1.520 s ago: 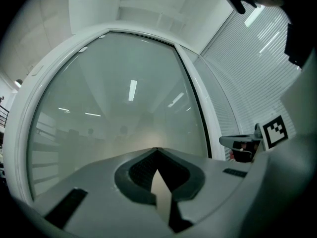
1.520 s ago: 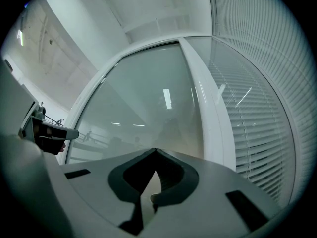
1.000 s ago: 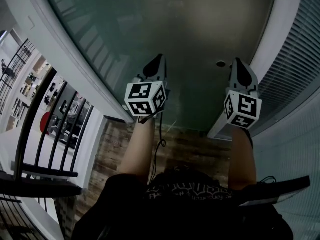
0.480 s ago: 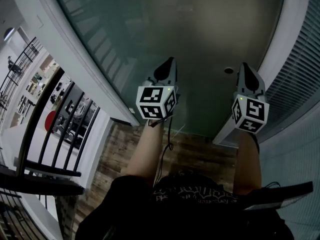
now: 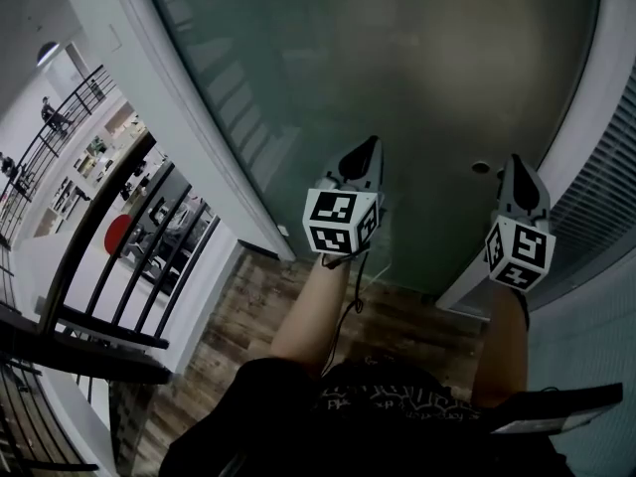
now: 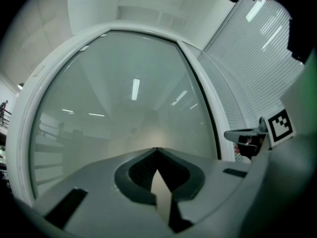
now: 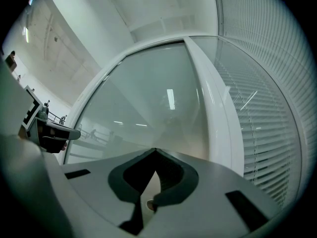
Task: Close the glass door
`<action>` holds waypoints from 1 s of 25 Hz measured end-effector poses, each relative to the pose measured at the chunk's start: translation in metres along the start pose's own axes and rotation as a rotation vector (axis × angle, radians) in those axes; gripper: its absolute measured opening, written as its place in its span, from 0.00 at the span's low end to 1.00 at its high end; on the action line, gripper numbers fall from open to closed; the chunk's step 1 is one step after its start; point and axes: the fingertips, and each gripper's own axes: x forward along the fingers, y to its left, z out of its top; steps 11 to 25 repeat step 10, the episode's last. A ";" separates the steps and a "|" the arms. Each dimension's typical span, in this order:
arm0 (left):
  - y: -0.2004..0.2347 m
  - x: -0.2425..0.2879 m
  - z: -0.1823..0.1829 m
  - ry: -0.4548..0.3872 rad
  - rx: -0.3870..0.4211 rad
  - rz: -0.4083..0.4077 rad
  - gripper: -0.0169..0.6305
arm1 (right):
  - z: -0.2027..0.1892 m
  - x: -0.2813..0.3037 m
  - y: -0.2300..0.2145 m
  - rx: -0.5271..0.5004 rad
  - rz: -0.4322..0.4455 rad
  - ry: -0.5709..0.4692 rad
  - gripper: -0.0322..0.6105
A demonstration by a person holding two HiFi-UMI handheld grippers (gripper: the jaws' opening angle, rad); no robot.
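The frosted glass door [image 5: 397, 68] fills the view ahead, set in a white frame [image 5: 189, 137]. Both grippers point at it side by side, held level with each other. My left gripper [image 5: 366, 152] is shut with its tips together and nothing between them. My right gripper [image 5: 517, 165] is shut and empty too, nearer the door's right edge. In the left gripper view the door [image 6: 124, 108] stands beyond the left gripper [image 6: 156, 150]. The right gripper view shows the door [image 7: 148, 98] past the right gripper [image 7: 156, 151]. Whether either tip touches the glass I cannot tell.
A wall of slatted blinds [image 5: 606, 197] runs along the right, behind a white post [image 5: 586, 117]. A black railing [image 5: 109, 256] stands at the left over a lower floor. Wood flooring [image 5: 248, 306] lies underfoot. A small round fitting [image 5: 481, 167] sits at the door's foot.
The head view has swung, so the grippers and door now sit lower and further right in the picture. Both grippers keep the same shut pose before the glass.
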 end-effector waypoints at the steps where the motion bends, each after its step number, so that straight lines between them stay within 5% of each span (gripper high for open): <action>1: 0.000 0.000 0.000 0.000 -0.001 0.001 0.03 | 0.000 0.000 -0.001 0.000 -0.001 0.001 0.05; 25: 0.001 -0.002 0.003 -0.003 -0.002 0.004 0.03 | -0.001 0.000 -0.001 0.001 -0.002 0.006 0.05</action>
